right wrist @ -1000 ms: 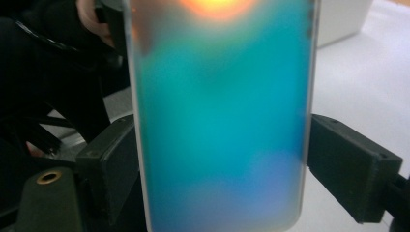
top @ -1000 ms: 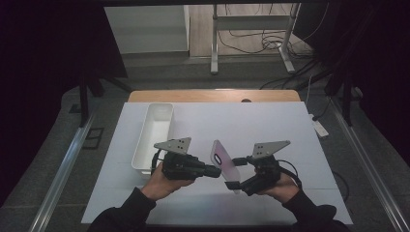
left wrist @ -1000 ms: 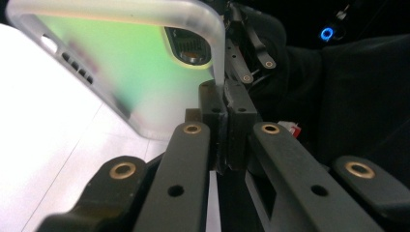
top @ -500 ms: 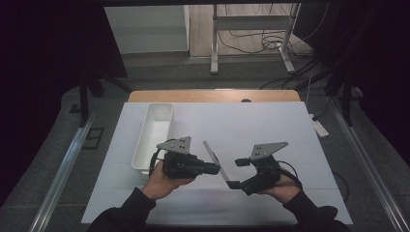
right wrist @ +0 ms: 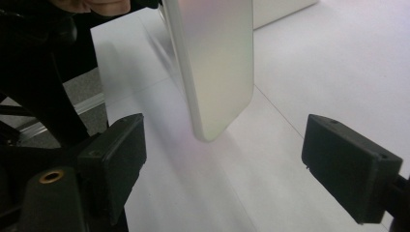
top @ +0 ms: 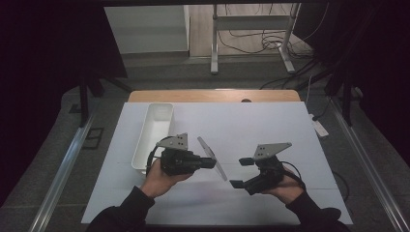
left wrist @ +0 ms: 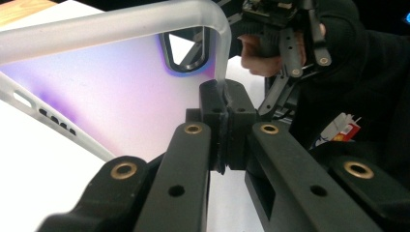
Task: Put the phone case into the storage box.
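Note:
A frosted phone case [top: 212, 158] with a pink-purple tint hangs above the white table top, edge-on in the high view. My left gripper [top: 209, 162] is shut on its rim. In the left gripper view the jaws [left wrist: 225, 104] pinch the case [left wrist: 121, 96] near the corner with the camera cut-out. My right gripper [top: 241, 172] stands open to the right of the case, apart from it. In the right gripper view the case's rounded end [right wrist: 212, 63] hangs ahead of the wide-open right gripper [right wrist: 232, 152], with nothing between the pads.
A long white tray [top: 154, 133] lies at the left of the white sheet [top: 270, 125], just behind my left hand. A strip of the wooden table top [top: 212, 95] shows at the far edge. In the left gripper view the other hand and its gripper [left wrist: 290, 43] are farther off.
The right gripper has drawn back to the right, away from the case, with its jaws open. The left gripper keeps hold of the case, which has turned from flat-on to edge-on.

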The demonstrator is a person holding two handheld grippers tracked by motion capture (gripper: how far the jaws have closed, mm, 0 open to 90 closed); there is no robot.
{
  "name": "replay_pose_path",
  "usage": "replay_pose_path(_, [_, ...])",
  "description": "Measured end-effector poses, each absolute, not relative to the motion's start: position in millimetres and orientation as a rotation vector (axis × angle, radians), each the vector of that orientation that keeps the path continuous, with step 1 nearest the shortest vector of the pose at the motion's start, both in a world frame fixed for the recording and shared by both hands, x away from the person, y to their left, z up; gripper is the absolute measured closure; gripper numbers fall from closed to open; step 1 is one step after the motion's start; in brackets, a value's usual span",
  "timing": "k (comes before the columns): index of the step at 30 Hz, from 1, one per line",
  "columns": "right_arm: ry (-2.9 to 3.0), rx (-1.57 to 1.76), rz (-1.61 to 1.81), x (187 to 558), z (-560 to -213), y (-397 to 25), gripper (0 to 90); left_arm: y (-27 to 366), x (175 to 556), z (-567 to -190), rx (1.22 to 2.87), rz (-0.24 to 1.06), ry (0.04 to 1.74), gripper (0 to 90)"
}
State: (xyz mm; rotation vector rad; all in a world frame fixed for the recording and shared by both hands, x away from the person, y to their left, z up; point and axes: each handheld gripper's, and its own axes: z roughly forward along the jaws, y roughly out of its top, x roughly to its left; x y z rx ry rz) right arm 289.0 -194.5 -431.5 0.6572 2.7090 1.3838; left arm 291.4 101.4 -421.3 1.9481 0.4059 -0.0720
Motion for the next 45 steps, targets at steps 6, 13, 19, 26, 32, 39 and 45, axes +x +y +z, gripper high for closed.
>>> replay_pose_path(6, [2.698,0.686,1.295,287,-433,-198,13.3,103,295,-420,1.966,-0.041,0.444,88.7])
replay_pose_path(13, [2.676,0.725,1.240,284,-434,-202,10.3,105,298,-419,1.986,-0.012,0.472,88.7])
replay_pose_path(19, [2.646,0.714,1.174,281,-437,-208,5.3,109,303,-417,1.999,0.015,0.511,88.7])
replay_pose_path(26, [2.627,0.756,1.154,278,-437,-215,2.3,113,307,-414,2.002,0.049,0.546,88.7])
replay_pose_path(32, [2.604,0.786,1.138,276,-438,-222,0.4,114,312,-412,2.013,0.082,0.569,88.7])
replay_pose_path(39, [2.554,0.838,1.107,273,-441,-232,0.0,117,318,-411,2.028,0.108,0.598,88.7])
replay_pose_path(45, [2.528,0.883,1.091,271,-442,-241,0.0,121,326,-409,2.028,0.128,0.632,88.7])
